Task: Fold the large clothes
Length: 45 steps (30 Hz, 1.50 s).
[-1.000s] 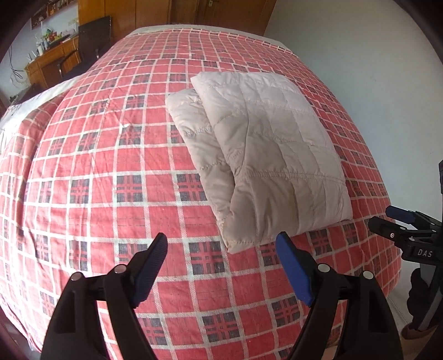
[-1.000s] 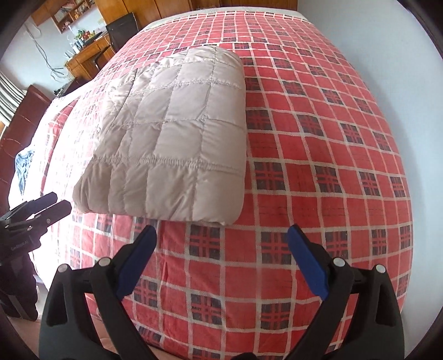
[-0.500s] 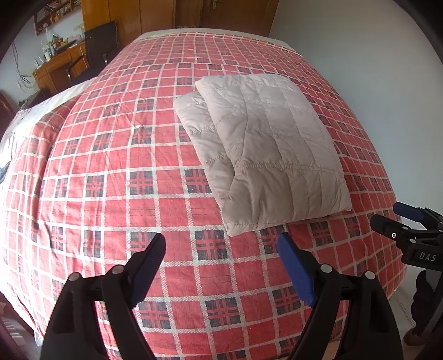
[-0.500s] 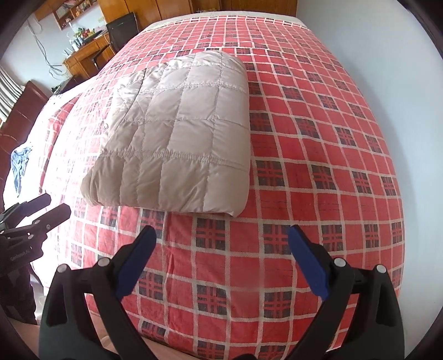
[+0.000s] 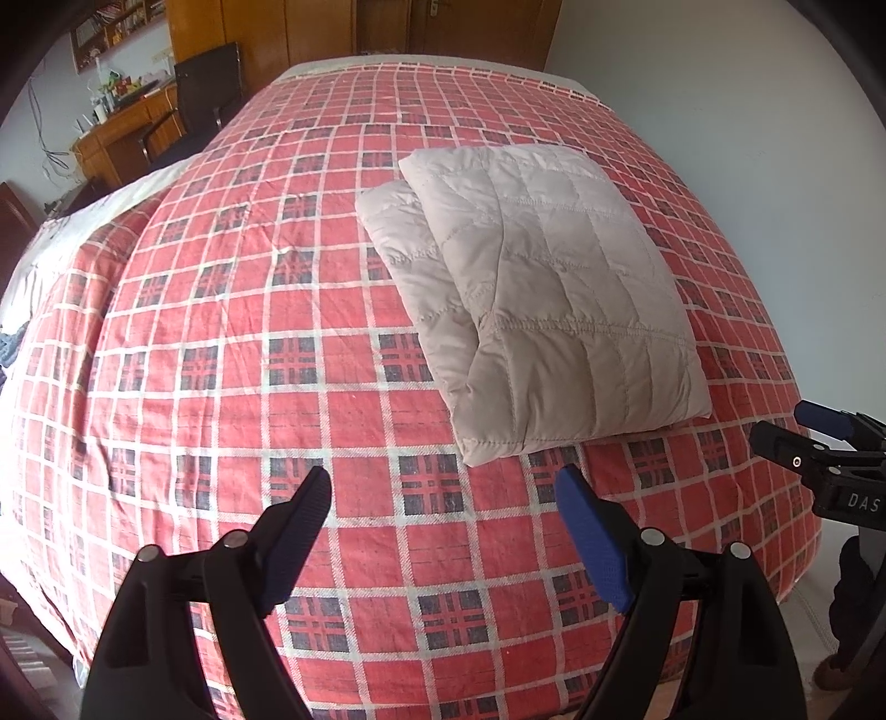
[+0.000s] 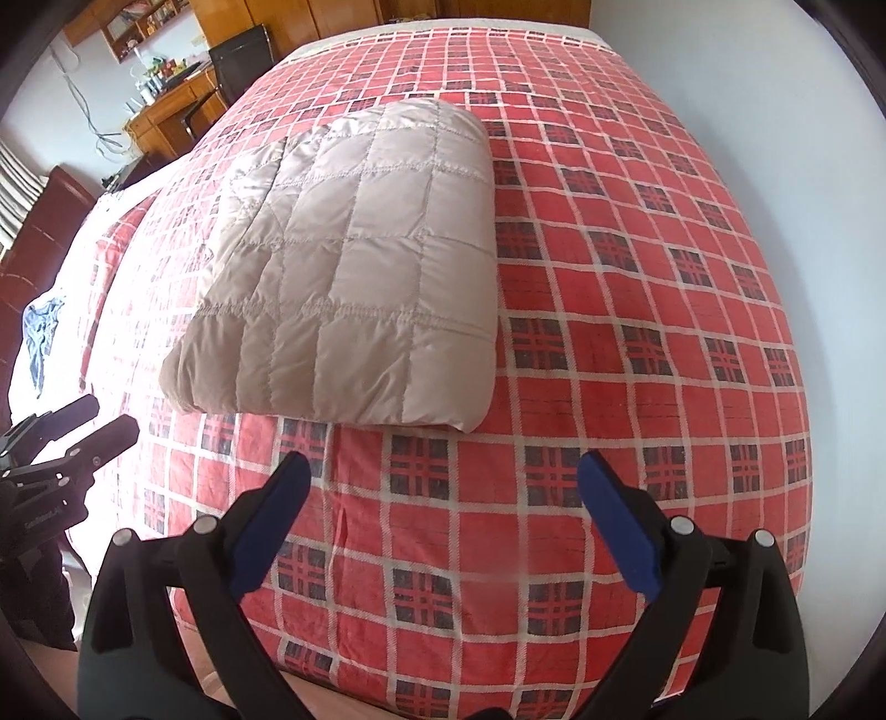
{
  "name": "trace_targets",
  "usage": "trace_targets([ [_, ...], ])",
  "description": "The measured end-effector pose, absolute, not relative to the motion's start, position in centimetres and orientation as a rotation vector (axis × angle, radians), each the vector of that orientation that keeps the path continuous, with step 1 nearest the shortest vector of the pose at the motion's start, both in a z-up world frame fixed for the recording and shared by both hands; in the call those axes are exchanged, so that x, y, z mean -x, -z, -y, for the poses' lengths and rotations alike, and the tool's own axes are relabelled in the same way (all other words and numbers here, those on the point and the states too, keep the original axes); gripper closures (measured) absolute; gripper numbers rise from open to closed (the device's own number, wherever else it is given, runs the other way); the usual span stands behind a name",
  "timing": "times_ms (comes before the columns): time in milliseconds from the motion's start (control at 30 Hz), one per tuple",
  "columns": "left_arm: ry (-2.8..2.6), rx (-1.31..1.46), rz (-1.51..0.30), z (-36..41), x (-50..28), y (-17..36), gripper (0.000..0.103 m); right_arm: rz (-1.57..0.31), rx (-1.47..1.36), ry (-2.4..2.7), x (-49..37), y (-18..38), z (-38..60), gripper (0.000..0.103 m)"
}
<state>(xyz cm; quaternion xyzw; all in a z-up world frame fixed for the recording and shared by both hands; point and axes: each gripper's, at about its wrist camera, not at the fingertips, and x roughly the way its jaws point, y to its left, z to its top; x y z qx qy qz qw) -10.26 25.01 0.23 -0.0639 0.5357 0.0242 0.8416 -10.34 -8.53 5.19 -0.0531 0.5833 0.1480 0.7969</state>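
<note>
A beige quilted jacket (image 5: pixel 545 299) lies folded into a thick rectangle on the red plaid bedspread (image 5: pixel 221 343). The right wrist view has the same jacket (image 6: pixel 360 288) at centre left. My left gripper (image 5: pixel 443 487) hangs open above the near part of the bed, short of the jacket's near corner, nothing between its blue pads. My right gripper (image 6: pixel 443 465) is open too, just in front of the jacket's near edge and clear of it. Each gripper appears at the edge of the other's view: the right gripper (image 5: pixel 803 437) and the left gripper (image 6: pixel 94 426).
A white wall (image 5: pixel 747 138) runs along the bed's right side. A wooden desk (image 5: pixel 122 133) and a dark chair (image 5: pixel 205 83) stand at the far left, a wardrobe (image 5: pixel 310 33) behind the bed. A blue cloth (image 6: pixel 41 332) lies at the bed's left.
Both grippers have drawn back and up from the folded jacket, which now sits farther away in both views. The jacket itself has not moved.
</note>
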Motion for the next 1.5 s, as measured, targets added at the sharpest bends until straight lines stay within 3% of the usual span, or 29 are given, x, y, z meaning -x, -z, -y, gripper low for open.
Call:
trace_targets([
  [1500,-0.030,0.124,-1.156,-24.82,10.15,0.43,0.020,-1.242,0.157,-0.304,10.40,-4.51,8.08,0.006],
])
